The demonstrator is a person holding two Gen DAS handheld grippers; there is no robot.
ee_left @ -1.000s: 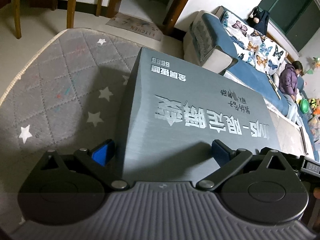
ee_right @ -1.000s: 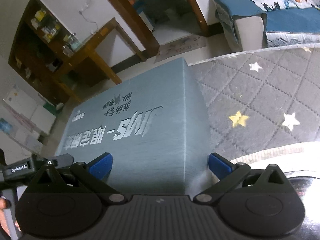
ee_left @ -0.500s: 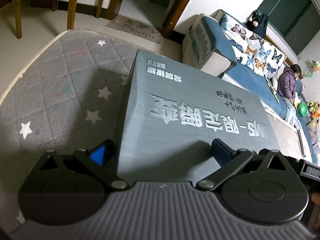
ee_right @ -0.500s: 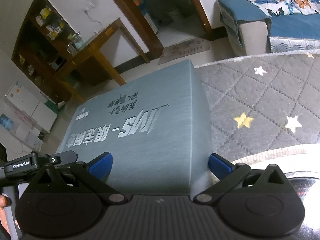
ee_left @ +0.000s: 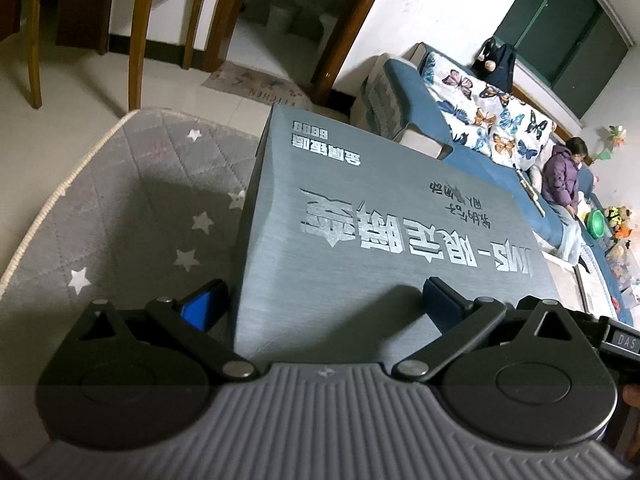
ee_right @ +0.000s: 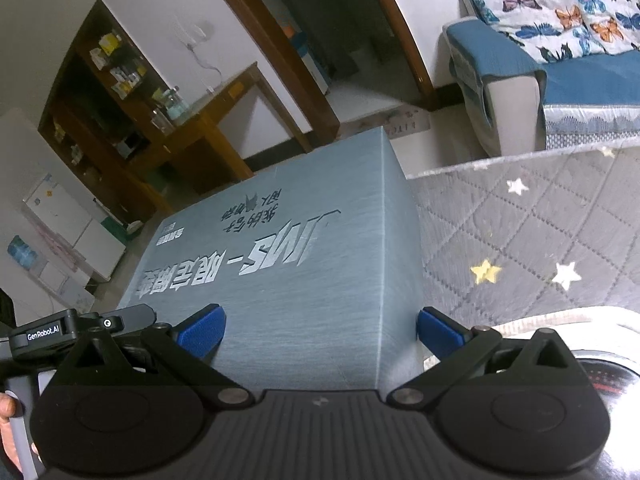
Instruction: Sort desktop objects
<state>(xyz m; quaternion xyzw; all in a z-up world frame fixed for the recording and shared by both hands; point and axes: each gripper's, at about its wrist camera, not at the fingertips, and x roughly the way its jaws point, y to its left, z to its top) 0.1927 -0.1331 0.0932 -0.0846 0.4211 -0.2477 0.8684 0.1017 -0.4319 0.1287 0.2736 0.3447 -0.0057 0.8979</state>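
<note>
A large flat grey box [ee_left: 372, 236] with silver lettering is held up, tilted, above the grey star-patterned mat [ee_left: 132, 208]. My left gripper [ee_left: 324, 306] is shut on one end of it, one blue pad under the edge and one on top. The box also shows in the right wrist view [ee_right: 304, 264]. My right gripper [ee_right: 320, 328] is shut on the other end, its blue fingers [ee_right: 202, 330] clamped across the corner. The left gripper's body [ee_right: 76, 326] shows at the left of that view.
The mat's [ee_right: 540, 232] piped edge runs at the left and far side. A blue sofa [ee_left: 460, 128] with a butterfly cover and a seated person [ee_left: 562, 176] is beyond. A wooden table [ee_right: 212, 120] and shelves stand on the tiled floor. A white round object [ee_right: 580, 336] lies at lower right.
Both grippers have lifted the box higher and tilted it; the mat drops away below and more of the room shows. The grips are unchanged.
</note>
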